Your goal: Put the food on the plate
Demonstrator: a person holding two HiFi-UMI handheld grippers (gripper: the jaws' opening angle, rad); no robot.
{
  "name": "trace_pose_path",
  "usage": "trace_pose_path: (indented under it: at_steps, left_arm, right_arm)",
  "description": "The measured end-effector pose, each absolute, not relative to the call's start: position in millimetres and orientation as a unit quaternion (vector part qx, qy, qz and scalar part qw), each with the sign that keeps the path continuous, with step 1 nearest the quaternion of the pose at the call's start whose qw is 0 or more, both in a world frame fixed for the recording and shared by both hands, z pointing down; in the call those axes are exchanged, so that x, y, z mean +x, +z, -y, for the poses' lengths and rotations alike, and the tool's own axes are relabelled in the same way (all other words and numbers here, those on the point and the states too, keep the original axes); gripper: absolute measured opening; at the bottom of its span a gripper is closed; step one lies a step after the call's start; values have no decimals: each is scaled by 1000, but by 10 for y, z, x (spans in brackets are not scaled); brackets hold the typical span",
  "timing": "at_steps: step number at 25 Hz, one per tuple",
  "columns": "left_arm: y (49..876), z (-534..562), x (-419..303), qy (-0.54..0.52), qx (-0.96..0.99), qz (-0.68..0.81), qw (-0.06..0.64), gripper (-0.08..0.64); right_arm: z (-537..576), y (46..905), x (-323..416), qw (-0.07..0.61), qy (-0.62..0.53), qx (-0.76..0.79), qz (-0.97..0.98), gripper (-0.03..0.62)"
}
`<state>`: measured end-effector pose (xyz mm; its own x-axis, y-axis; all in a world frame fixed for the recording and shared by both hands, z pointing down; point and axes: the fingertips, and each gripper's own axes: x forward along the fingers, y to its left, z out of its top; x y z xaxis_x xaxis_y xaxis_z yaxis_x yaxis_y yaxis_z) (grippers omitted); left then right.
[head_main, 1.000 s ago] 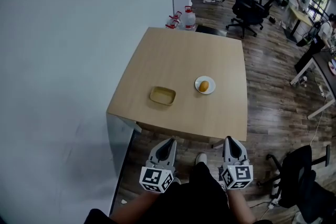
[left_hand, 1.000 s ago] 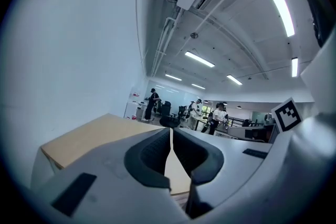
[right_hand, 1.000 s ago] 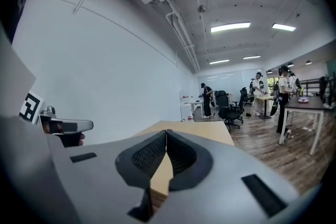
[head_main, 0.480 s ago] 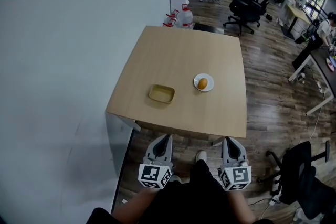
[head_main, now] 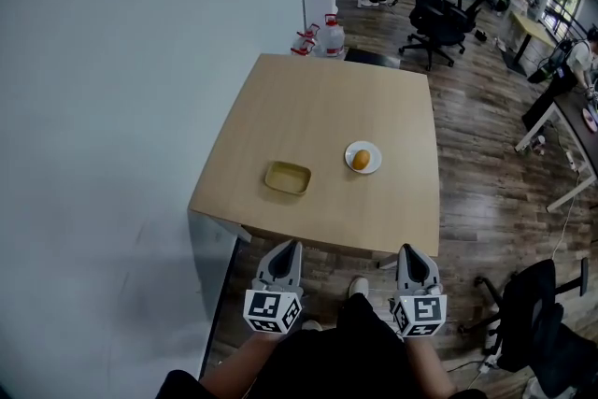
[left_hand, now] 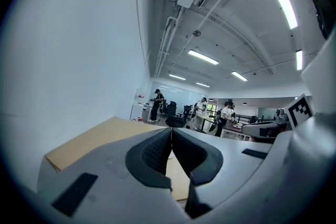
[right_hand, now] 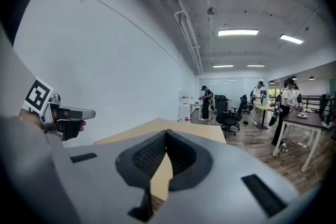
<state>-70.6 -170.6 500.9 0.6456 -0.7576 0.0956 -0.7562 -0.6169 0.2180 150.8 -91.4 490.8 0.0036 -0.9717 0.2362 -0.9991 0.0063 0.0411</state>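
A round orange piece of food [head_main: 361, 160] lies on a small white plate [head_main: 372, 148] on the right half of the wooden table [head_main: 318, 98]. A shallow yellow tray [head_main: 287, 178] sits to its left and looks empty. My left gripper [head_main: 288, 246] and right gripper [head_main: 412, 249] hang side by side below the table's near edge, well short of both items. In the left gripper view the left gripper [left_hand: 171, 130] has its pads together with nothing between them. The right gripper [right_hand: 166, 132] is likewise shut and empty in its own view.
A white wall runs along the table's left side. Water bottles [head_main: 334, 35] stand on the floor past the far edge. Office chairs [head_main: 439, 9], desks and several people fill the room behind. A black chair [head_main: 542, 322] stands at my right.
The head view has shifted slightly, and both grippers sit a touch lower and nearer my body. The food, plate and tray have not moved on the table.
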Motion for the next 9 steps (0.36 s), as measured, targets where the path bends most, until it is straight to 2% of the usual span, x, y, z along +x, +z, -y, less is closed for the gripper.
trace_pose_path:
  at_steps: [9]
  left_arm:
    - [4976,1930,-621,-3,897,426,121,15]
  right_arm:
    - [1156,4907,1593,93,72,696,709,60]
